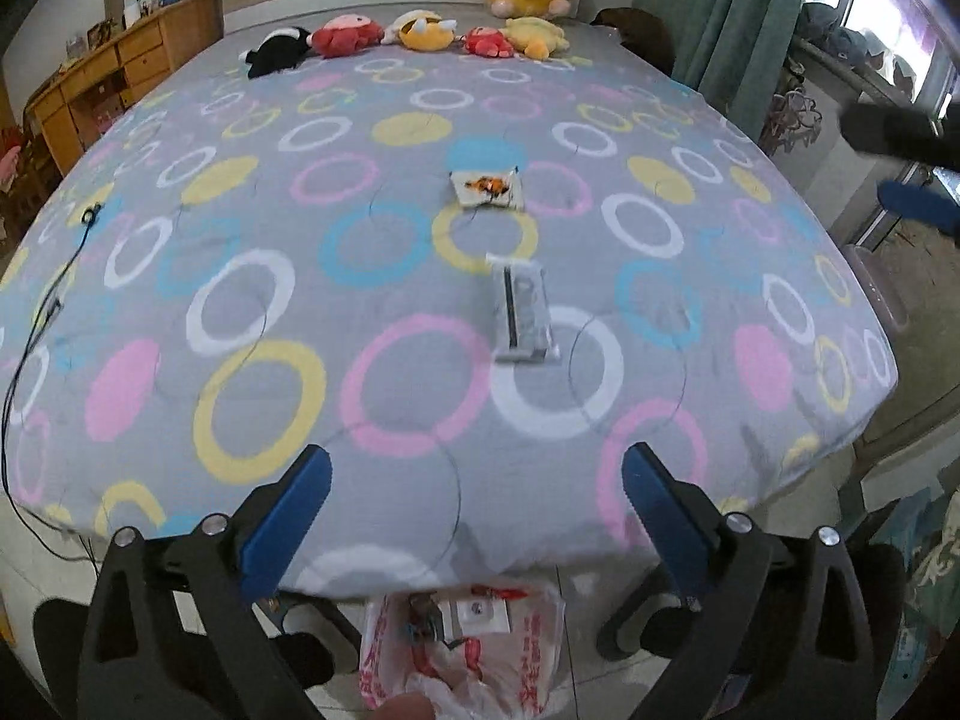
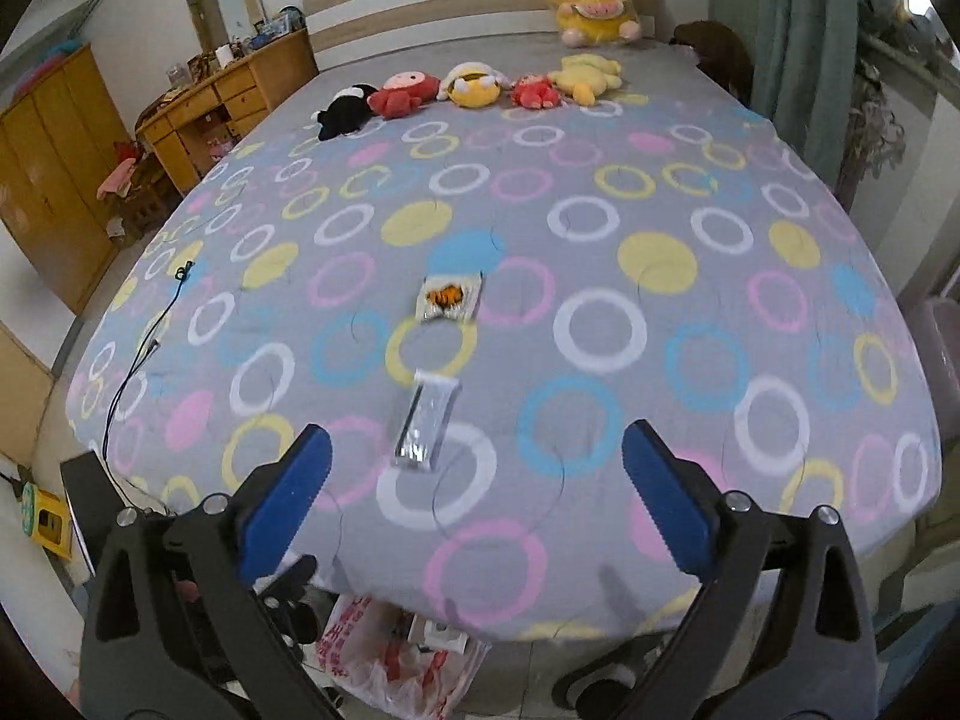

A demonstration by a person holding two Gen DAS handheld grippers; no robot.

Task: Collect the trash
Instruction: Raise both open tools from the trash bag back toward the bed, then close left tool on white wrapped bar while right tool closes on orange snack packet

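A long clear plastic wrapper (image 1: 523, 315) lies on the bed near its foot; it also shows in the right wrist view (image 2: 425, 423). Farther up lies a small white packet with an orange print (image 1: 487, 188), also in the right wrist view (image 2: 450, 298). A white and red plastic bag (image 1: 465, 654) with trash in it sits on the floor at the foot of the bed, also in the right wrist view (image 2: 399, 657). My left gripper (image 1: 477, 510) is open and empty above the bed's edge. My right gripper (image 2: 477, 492) is open and empty, just short of the clear wrapper.
The bed has a grey cover (image 1: 420, 276) with coloured rings. Several plush toys (image 1: 414, 33) line the headboard end. A black cable (image 1: 36, 324) lies on the left side of the bed. A wooden desk (image 2: 228, 96) stands at left, green curtains (image 2: 798, 48) at right.
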